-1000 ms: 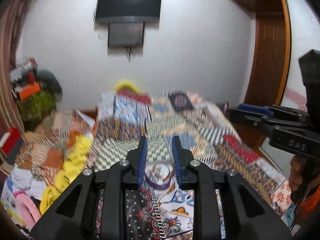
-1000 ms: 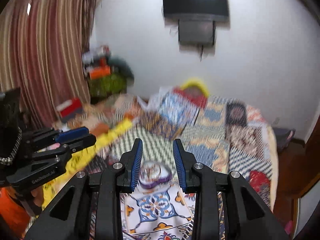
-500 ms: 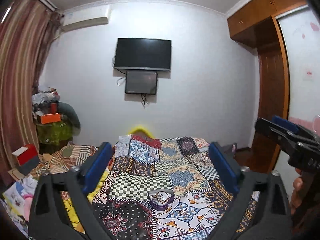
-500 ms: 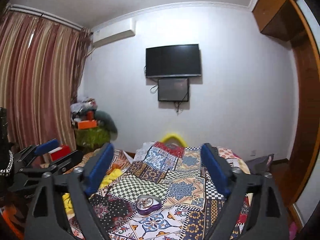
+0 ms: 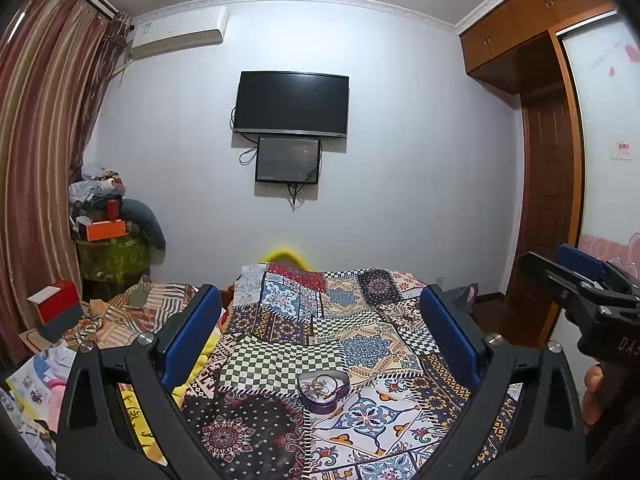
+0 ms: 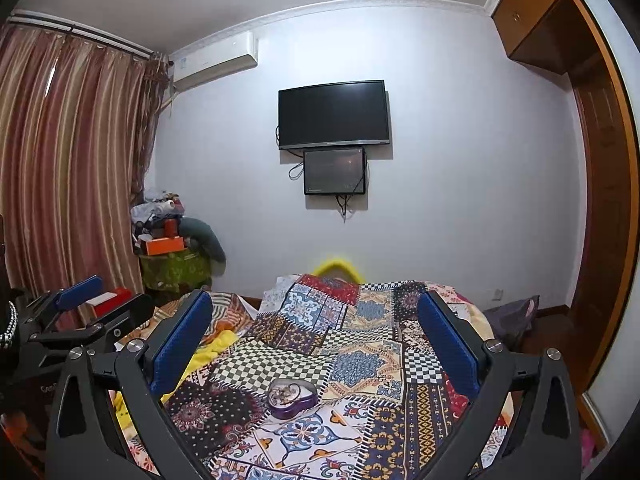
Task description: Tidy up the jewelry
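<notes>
Both grippers gaping wide, gripping nothing.
Left gripper [image 5: 320,332] and right gripper [image 6: 316,336] are hovering above heart-shaped jewelry tin [image 5: 323,391] sitting on patchwork bedspread [image 5: 360,320].

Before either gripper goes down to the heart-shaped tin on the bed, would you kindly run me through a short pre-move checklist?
1. Left gripper open: ok, jaws spread wide, nothing between them.
2. Right gripper open: ok, jaws wide, nothing held.
3. Heart-shaped purple tin in view: ok, it rests on the patchwork bedspread, seen between the fingers in both wrist views.
4. Tin open: ok, no lid on it, tangled jewelry visible inside.
5. Which pieces lie in the tangle: cannot tell, too small.
6. Grippers clear of each other: ok, the right gripper shows at the right edge of the left wrist view, apart from the left.
</notes>
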The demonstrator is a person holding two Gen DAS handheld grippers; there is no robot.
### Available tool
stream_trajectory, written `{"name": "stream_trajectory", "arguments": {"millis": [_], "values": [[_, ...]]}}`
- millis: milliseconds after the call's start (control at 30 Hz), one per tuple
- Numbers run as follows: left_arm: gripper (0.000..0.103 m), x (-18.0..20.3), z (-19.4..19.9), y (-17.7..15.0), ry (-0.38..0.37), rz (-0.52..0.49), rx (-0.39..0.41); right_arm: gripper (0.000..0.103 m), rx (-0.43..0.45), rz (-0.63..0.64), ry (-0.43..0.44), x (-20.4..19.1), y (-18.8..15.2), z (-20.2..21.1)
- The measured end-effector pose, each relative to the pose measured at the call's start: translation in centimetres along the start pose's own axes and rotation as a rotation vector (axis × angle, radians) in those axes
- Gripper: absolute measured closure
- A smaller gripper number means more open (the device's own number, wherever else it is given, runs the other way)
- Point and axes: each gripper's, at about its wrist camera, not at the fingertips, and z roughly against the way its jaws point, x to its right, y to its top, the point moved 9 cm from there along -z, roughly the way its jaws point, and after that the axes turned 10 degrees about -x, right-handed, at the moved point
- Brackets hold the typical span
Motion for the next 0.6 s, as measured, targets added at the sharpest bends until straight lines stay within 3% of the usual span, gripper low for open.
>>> {"name": "stream_trajectory", "arguments": {"millis": [600], "values": [[0.003, 0.14, -0.48, -0.39, -0.013, -0.005, -0.021, 0.001, -0.02, -0.006, 0.009, 0.3, -0.42, 0.43]]}}
